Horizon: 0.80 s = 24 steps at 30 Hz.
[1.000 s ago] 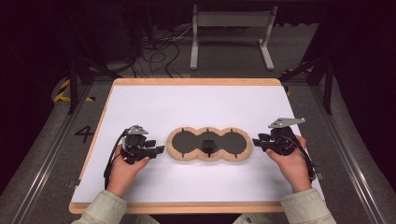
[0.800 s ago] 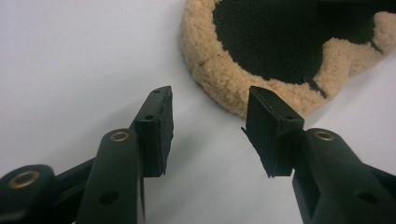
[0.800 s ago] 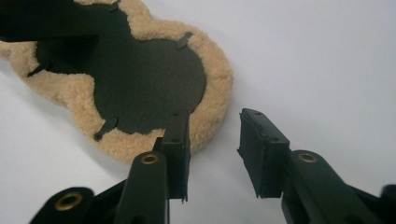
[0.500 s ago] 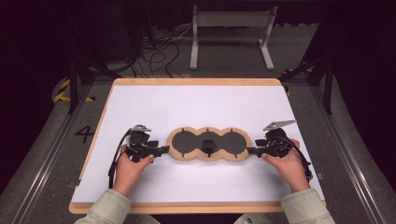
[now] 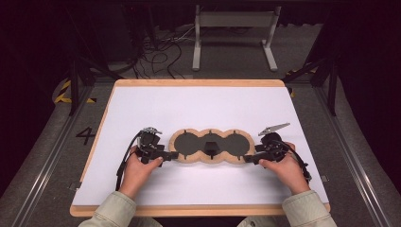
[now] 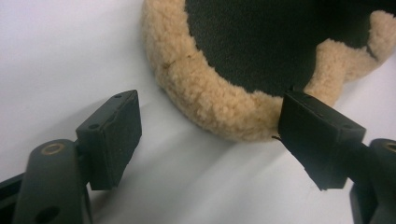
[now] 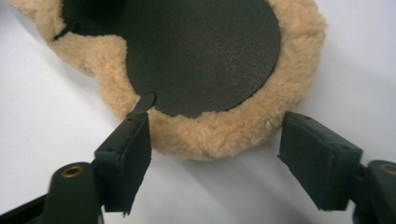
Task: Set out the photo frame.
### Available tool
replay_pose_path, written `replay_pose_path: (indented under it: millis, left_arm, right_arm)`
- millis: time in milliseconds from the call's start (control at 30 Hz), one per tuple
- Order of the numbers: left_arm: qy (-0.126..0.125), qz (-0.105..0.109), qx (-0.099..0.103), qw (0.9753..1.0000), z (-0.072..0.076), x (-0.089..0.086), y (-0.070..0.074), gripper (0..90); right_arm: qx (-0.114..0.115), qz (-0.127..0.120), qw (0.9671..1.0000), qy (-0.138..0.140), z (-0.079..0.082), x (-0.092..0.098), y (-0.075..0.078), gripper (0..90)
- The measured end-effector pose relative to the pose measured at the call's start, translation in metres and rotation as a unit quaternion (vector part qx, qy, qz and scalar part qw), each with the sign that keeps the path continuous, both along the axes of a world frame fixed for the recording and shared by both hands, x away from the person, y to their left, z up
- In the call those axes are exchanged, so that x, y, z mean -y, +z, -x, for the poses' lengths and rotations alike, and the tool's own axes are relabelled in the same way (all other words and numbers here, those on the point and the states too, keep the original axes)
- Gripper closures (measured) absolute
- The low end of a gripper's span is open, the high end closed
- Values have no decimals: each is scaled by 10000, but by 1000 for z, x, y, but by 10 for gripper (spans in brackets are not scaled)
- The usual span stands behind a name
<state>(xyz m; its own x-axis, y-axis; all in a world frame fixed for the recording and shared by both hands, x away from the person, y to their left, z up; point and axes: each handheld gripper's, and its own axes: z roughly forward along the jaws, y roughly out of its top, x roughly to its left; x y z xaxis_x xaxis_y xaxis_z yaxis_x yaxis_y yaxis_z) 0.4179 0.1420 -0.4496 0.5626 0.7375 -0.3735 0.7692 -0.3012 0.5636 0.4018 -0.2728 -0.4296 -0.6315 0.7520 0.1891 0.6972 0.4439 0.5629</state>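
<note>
- I see the fleece-rimmed pad (image 5: 212, 146), three joined black circles edged in tan fleece, lying flat near the front middle of the white table (image 5: 198, 101).
- My left claw (image 5: 171, 154) sits at its left end, jaws apart, one touching the fleece.
- My right claw (image 5: 249, 158) sits at its right end, jaws apart around the rim.

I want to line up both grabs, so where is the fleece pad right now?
In the high view the fleece pad lies flat on the white table, toward its near edge, between the left tongs and the right tongs.
</note>
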Motion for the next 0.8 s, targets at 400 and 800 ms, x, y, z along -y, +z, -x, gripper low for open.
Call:
replay_pose_path:
  millis: [400,800]
  left_arm:
    - [-203,17,-11,9998,-4,16,0,198]
    - [-165,59,-32,9998,-3,17,0,207]
  right_arm:
    - [-214,-64,9998,6,-4,-3,-7,189]
    - [-221,-242,9995,-5,-3,-1,-9,158]
